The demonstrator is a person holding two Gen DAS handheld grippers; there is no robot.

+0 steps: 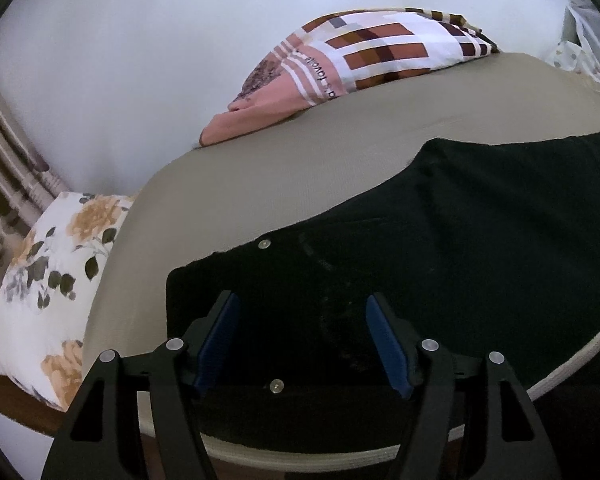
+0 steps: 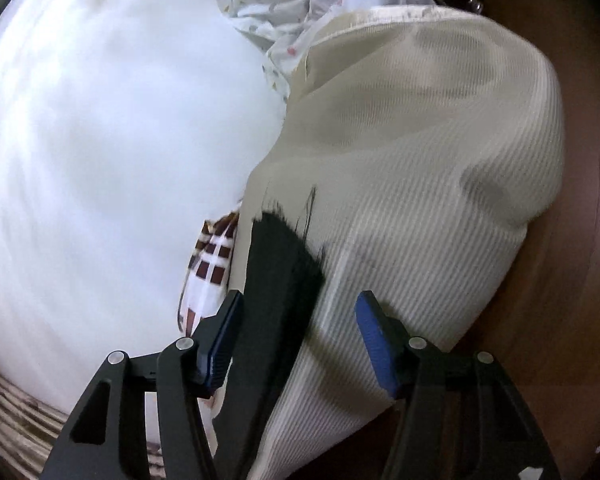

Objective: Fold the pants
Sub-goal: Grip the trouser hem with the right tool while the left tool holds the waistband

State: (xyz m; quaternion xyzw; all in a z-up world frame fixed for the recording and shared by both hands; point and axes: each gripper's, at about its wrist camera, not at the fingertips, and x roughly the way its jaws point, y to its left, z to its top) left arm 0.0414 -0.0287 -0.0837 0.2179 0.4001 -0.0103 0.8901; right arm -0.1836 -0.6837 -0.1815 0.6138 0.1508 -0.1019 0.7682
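Black pants (image 1: 440, 240) lie spread flat on a beige bed cover (image 1: 300, 148), with the waistband and its metal button (image 1: 264, 243) near my left gripper (image 1: 302, 312). The left gripper is open and empty, with its blue pads on either side of the waist area, just above the cloth. In the right wrist view a frayed black leg end (image 2: 276, 280) lies on the ribbed beige cover (image 2: 420, 160). My right gripper (image 2: 298, 308) is open, with the leg end between its fingers, nearer the left pad (image 2: 220, 340).
A plaid brown and white pillow (image 1: 360, 56) lies at the far side against the white wall (image 1: 100, 60). A floral pillow (image 1: 56, 280) sits at the left. Dotted white bedding (image 2: 276, 4) is bunched at the bed's far end. Brown wooden floor (image 2: 572, 280) shows beside the bed.
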